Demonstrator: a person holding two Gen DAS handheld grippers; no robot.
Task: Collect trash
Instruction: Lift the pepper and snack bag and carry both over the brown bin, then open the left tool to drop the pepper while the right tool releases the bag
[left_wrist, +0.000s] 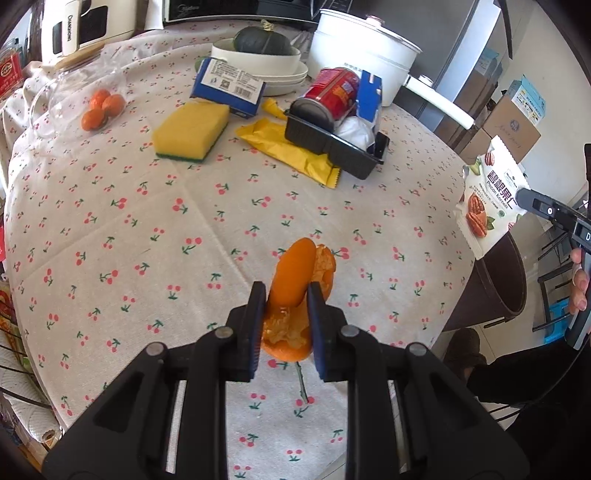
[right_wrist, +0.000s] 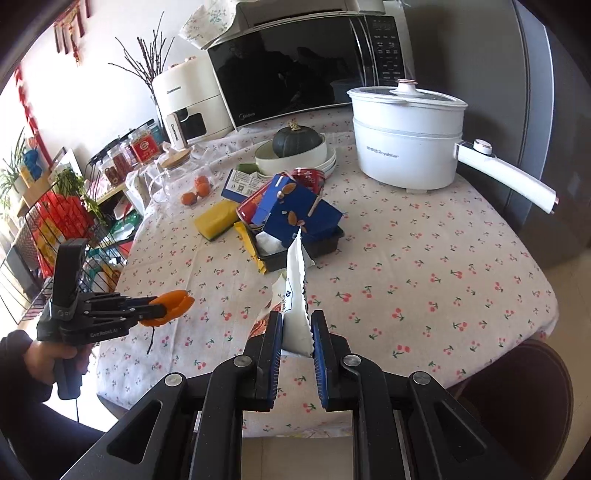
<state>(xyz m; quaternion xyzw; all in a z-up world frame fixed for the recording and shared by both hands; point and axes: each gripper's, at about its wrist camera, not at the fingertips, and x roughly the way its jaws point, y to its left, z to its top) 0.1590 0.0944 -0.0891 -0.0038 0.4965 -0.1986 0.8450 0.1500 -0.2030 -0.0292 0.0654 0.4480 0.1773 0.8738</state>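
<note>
Beyond both tools, far across the counter (left_wrist: 147, 229), sits the black tray (left_wrist: 334, 147); our left tool (left_wrist: 286, 325) clamps orange peel (left_wrist: 295, 284), right tool (right_wrist: 297, 343) grips the pecan wrapper (right_wrist: 295, 295), nearer it.

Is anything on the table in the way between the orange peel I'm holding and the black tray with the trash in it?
Nothing visible blocks it. The left hand-held gripper holds the orange peel above bare tablecloth, and the cloth is open up to the black tray. A yellow wrapper lies flat before the tray; the sponge sits off to the left.
</note>
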